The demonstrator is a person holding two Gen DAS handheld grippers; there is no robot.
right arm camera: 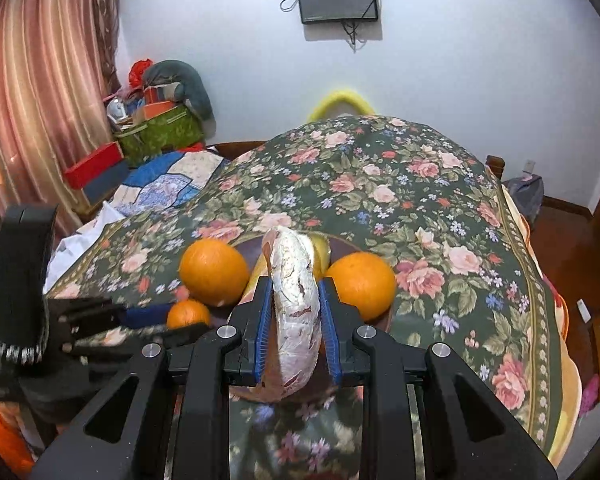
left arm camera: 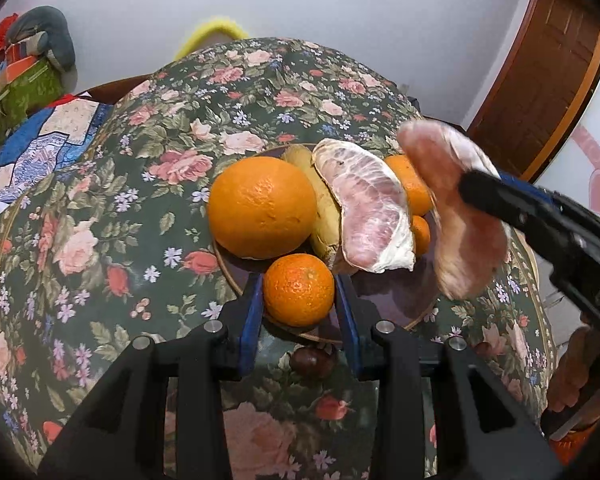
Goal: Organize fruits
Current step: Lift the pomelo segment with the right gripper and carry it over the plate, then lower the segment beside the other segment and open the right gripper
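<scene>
Floral tablecloth (left arm camera: 100, 184), chestnut (left arm camera: 313, 361) (left view only)

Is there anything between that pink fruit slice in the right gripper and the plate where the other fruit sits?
Nothing visible. The pomelo segment hangs clamped in the right gripper over the plate, whose near right part is bare; another segment and the oranges lie further left.

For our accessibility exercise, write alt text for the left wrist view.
The left gripper clamps a small orange above a plate holding a large orange, a banana and a peeled pomelo segment. The right gripper holds another pomelo segment over a floral tablecloth.
</scene>
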